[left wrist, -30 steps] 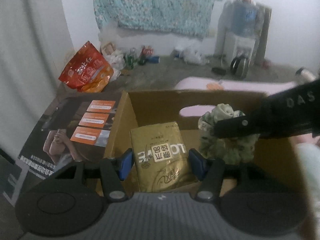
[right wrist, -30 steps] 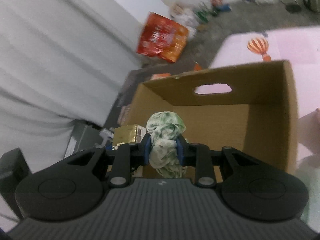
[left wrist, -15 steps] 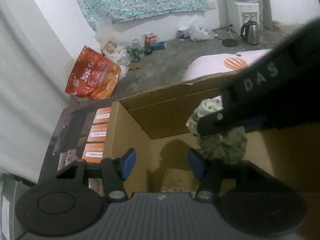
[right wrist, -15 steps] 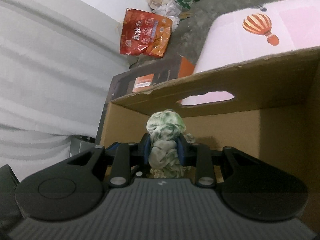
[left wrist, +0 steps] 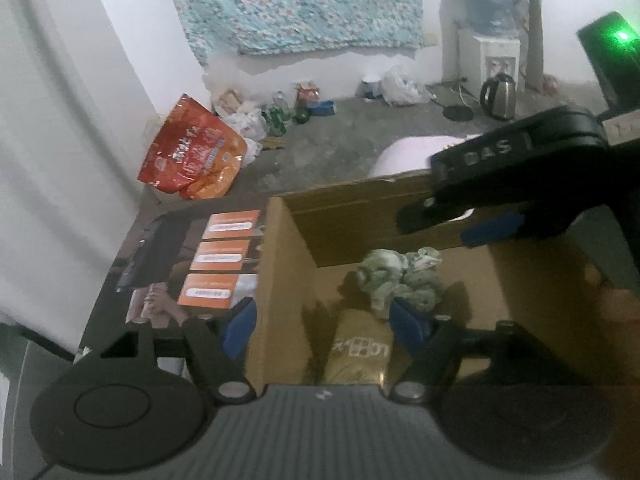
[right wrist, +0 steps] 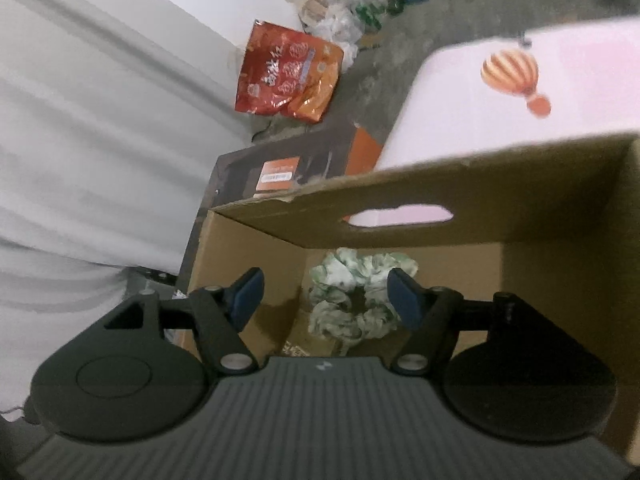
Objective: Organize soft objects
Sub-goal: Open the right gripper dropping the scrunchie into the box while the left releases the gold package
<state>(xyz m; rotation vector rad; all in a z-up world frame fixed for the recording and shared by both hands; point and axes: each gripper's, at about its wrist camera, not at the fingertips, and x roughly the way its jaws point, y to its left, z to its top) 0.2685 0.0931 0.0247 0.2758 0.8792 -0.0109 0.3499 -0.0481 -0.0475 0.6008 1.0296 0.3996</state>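
A green-and-white fabric scrunchie (right wrist: pixel 356 296) lies on the floor of an open cardboard box (right wrist: pixel 440 184); it also shows in the left wrist view (left wrist: pixel 400 276). My right gripper (right wrist: pixel 326 294) is open and empty above it, inside the box. My left gripper (left wrist: pixel 320 320) is open and empty over the box's left wall (left wrist: pixel 280 272). A gold packet (left wrist: pixel 360 356) lies in the box under the left gripper. The right gripper's black body (left wrist: pixel 512 184) crosses the upper right of the left wrist view.
The box sits on a pink surface with a balloon print (right wrist: pixel 516 76). A dark printed carton (left wrist: pixel 188 264) lies left of the box. A red snack bag (left wrist: pixel 192 152), bottles (left wrist: pixel 280 116) and a kettle (left wrist: pixel 498 96) stand on the concrete floor beyond.
My right gripper has opened and let go of the scrunchie, which now lies on the box floor. The left gripper has shifted left and stays open.
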